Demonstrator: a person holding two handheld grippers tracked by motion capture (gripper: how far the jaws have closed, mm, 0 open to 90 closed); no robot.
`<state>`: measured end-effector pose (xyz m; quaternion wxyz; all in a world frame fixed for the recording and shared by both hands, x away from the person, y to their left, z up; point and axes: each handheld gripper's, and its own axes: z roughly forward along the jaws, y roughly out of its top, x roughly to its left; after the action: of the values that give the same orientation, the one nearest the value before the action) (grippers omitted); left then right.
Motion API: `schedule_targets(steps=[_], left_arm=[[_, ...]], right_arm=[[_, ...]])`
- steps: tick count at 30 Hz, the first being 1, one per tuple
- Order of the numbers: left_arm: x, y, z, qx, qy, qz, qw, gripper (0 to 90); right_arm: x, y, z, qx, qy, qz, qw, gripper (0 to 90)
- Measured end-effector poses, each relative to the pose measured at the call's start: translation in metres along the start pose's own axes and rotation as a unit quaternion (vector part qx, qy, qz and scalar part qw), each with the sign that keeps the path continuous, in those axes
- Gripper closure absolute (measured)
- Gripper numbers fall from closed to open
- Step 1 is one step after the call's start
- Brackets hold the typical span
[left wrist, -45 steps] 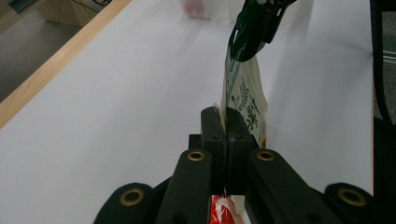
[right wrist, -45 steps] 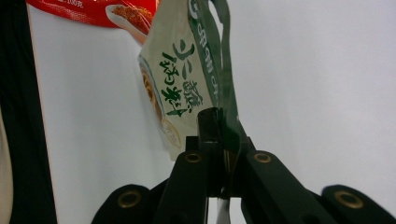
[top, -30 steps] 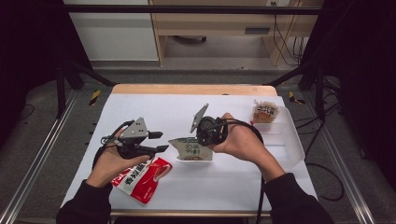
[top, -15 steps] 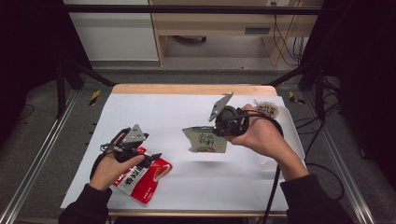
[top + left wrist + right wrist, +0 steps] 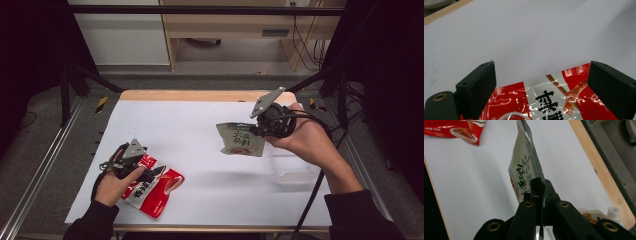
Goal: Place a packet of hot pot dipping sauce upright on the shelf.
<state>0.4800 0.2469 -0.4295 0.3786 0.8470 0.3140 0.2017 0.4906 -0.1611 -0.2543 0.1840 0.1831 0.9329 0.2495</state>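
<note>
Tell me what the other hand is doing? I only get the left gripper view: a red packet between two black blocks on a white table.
Observer: The right tool is shut on one edge of a green-and-white pouch and holds it up off the table.
Operator: Anything near that hand?
Observer: A clear plastic tub sits on the table just beneath it.
Operator: And how does my side look from above?
Observer: The left tool sits low over the red packet at the table's near left. Its jaws have just been opening, and the packet lies between them unpinched.
</note>
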Motion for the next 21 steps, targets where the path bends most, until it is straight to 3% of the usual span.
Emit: schedule_targets(steps=[12, 21], left_arm=[[0.001, -0.006, -0.006, -0.009, 0.011, -0.009, 0.9999, 8.4], [0.001, -0.014, -0.017, -0.029, 0.024, -0.021, 0.9991, 8.4]], right_arm=[[-0.02, -0.021, -0.033, -0.005, -0.042, 0.018, 0.9989, 90.0], [-0.04, -0.046, -0.04, -0.011, -0.069, 0.032, 0.997, 90.0]])
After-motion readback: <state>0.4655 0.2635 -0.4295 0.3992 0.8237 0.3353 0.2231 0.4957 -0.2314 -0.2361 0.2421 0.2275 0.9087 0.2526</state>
